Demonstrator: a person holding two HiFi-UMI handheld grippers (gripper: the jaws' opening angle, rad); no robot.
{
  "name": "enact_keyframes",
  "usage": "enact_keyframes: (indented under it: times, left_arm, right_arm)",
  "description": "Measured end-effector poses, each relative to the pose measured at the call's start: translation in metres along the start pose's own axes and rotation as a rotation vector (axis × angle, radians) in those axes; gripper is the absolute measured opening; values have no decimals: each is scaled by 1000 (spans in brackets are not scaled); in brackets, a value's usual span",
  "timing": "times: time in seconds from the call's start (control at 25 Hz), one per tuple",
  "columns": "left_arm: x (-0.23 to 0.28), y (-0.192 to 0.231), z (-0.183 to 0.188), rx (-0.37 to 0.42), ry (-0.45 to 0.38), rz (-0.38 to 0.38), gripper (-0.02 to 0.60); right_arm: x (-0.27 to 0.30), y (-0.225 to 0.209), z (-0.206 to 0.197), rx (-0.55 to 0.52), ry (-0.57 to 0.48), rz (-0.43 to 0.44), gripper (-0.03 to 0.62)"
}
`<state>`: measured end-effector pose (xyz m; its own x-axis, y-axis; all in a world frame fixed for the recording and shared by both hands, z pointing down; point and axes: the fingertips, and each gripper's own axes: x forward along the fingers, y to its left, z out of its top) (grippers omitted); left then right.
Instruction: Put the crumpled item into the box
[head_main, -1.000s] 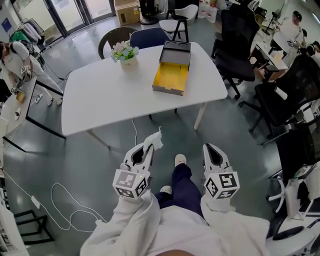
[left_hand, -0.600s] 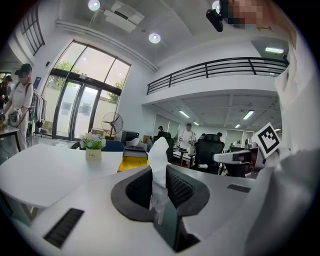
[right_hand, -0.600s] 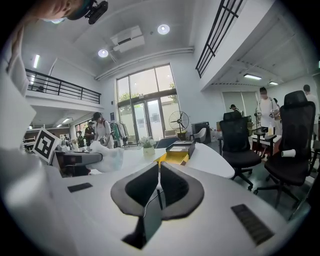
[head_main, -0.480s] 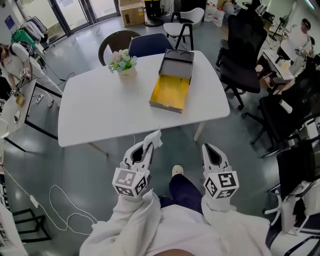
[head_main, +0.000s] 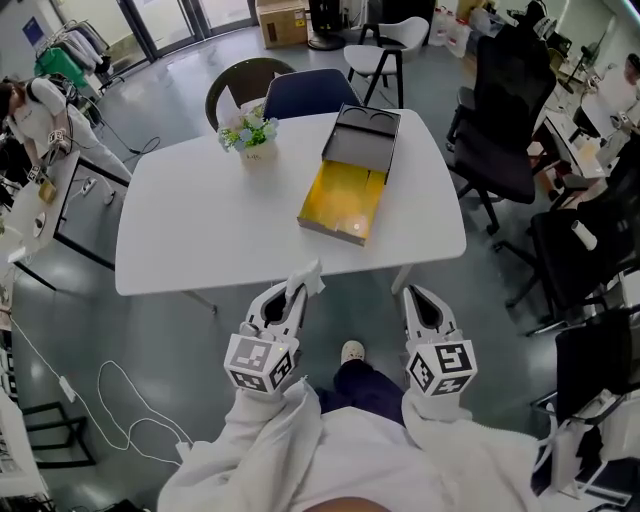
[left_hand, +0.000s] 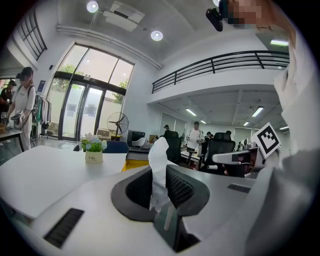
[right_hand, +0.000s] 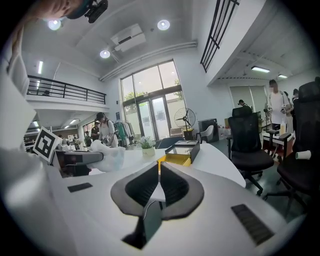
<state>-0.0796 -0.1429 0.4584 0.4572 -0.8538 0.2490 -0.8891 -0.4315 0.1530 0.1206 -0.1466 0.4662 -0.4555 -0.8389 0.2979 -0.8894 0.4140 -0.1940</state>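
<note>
Closer than a second ago, the white table (head_main: 200, 225) and its open yellow-lined box (head_main: 345, 195) now fill mid-frame just above our grippers. Our left gripper (head_main: 297, 291) pinches the white crumpled item (head_main: 309, 277) at lower centre, by the table's near edge. Our right gripper (head_main: 416, 297) is closed on nothing.

The crumpled item (head_main: 306, 277) and table (head_main: 190, 225) are white, the box (head_main: 345, 198) yellow inside with dark grey walls.
</note>
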Motion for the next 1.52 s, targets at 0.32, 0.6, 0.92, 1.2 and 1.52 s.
enact_keyframes:
  times: [0.32, 0.6, 0.92, 1.2, 1.52]
  left_arm:
    - [23, -5, 4, 2, -12, 16, 59]
    - [19, 0, 5, 0, 0, 44, 60]
    - [33, 6, 2, -15, 16, 47, 60]
    - [63, 17, 9, -23, 27, 27, 58]
    - [117, 38, 24, -21, 34, 12, 59]
  right_arm:
    - [21, -21, 5, 2, -1, 31, 35]
    - [29, -17, 9, 21, -4, 61, 35]
    - [42, -26, 9, 27, 11, 62, 35]
    - [66, -40, 19, 40, 15, 54, 35]
    - [108, -64, 44, 49, 12, 49, 35]
